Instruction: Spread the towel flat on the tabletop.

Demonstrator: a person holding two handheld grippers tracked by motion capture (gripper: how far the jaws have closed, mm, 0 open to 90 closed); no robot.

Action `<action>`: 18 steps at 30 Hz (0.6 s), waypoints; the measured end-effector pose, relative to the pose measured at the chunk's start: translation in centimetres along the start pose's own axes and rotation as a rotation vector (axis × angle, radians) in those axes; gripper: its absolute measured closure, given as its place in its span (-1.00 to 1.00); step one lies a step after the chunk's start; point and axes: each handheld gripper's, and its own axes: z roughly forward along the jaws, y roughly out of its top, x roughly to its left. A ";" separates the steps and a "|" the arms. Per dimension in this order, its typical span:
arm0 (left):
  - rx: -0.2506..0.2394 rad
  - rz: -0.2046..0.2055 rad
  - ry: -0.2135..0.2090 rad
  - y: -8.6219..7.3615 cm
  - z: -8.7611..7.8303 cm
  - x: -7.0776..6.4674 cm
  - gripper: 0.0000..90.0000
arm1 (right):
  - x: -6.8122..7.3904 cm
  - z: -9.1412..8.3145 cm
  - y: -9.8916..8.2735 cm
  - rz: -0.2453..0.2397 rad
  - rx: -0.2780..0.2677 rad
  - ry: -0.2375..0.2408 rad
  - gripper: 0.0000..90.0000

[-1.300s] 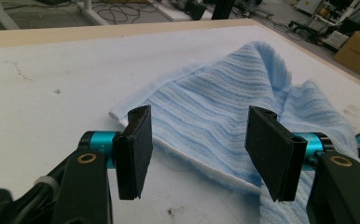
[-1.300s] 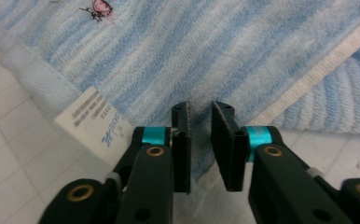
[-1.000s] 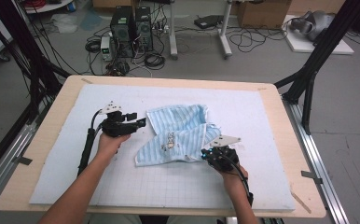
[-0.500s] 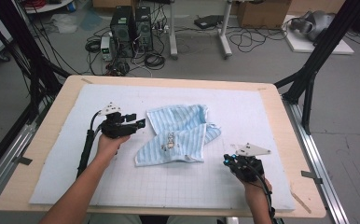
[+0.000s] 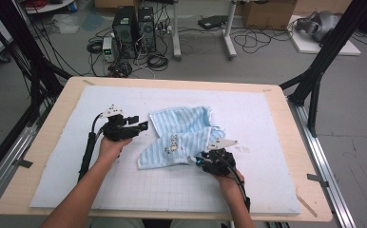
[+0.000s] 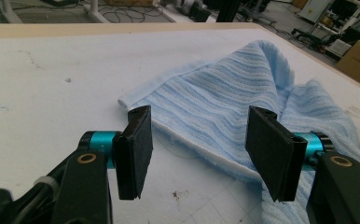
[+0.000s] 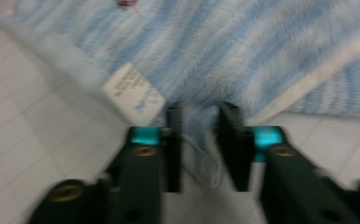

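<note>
Light, limp blue towel (image 5: pixel 184 135); right gripper (image 7: pixel 200 140) closing on its near hem beside the label (image 7: pixel 132 91); left gripper (image 6: pixel 199 144) spread wide at the far edge.

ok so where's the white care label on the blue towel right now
In the right gripper view, the care label hangs off the towel's near edge, just up and left of the right gripper, whose jaws pinch that edge.

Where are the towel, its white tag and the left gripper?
towel (image 5: pixel 181 135), high view, on the striped cloth's middle.
white tag (image 7: pixel 132 93), right gripper view, on the label's face at the hem.
left gripper (image 6: pixel 199 144), left gripper view, midway between its open fingertips.
</note>
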 end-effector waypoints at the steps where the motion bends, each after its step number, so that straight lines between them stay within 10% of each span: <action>1: 0.002 -0.001 0.000 0.0 0.0 0.0 -0.08 | 0.2 -0.2 0.0 -0.020 0.006 0.001 0.89; 18: 0.012 0.003 -0.023 -0.3 0.7 -0.8 -0.07 | -0.5 -8.5 -5.3 -0.056 0.000 -0.115 0.92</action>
